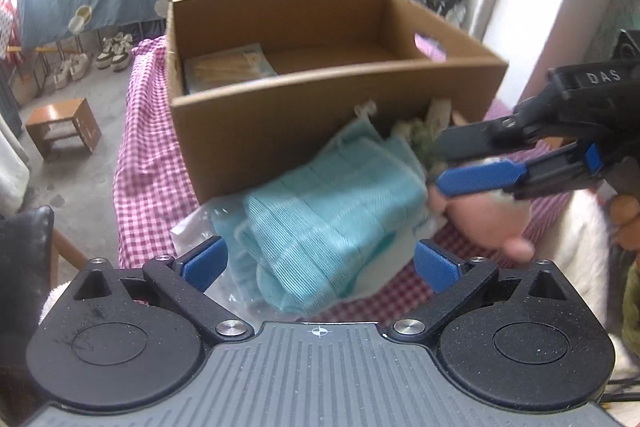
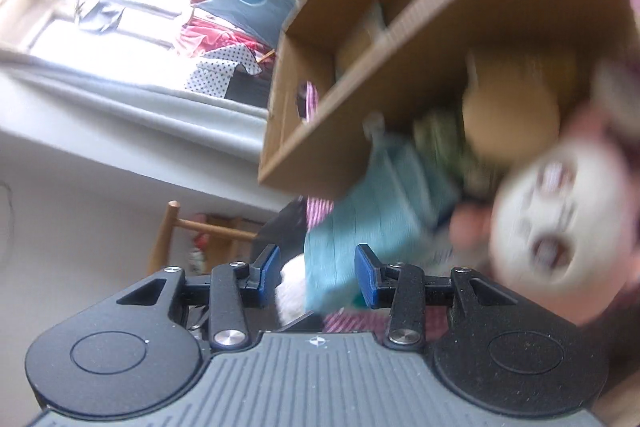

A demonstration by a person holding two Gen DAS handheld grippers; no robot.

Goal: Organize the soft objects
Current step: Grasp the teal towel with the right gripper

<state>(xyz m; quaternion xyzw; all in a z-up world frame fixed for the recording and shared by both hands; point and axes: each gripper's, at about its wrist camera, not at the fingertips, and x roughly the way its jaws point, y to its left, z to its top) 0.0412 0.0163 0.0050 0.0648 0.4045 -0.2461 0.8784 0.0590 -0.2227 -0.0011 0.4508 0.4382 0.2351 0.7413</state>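
A folded teal knit cloth (image 1: 332, 223) in a clear plastic wrap lies on the pink checked tablecloth (image 1: 148, 163) against the front of a brown cardboard box (image 1: 276, 115). My left gripper (image 1: 320, 263) is open, its blue pads on either side of the cloth's near end. My right gripper (image 1: 444, 163) comes in from the right, tilted, its jaws partly open beside a pink and white plush toy (image 1: 492, 223). In the right wrist view the right gripper (image 2: 316, 275) is open with the teal cloth (image 2: 368, 219) between its pads, and the blurred plush toy (image 2: 560, 219) is to the right.
The box holds a flat packet (image 1: 228, 67) at its left. A green soft item (image 1: 424, 135) and a tan plush (image 2: 512, 111) lie by the box front. A small wooden stool (image 1: 64, 127) stands on the floor at the left, and a black chair back (image 1: 24, 247) is near.
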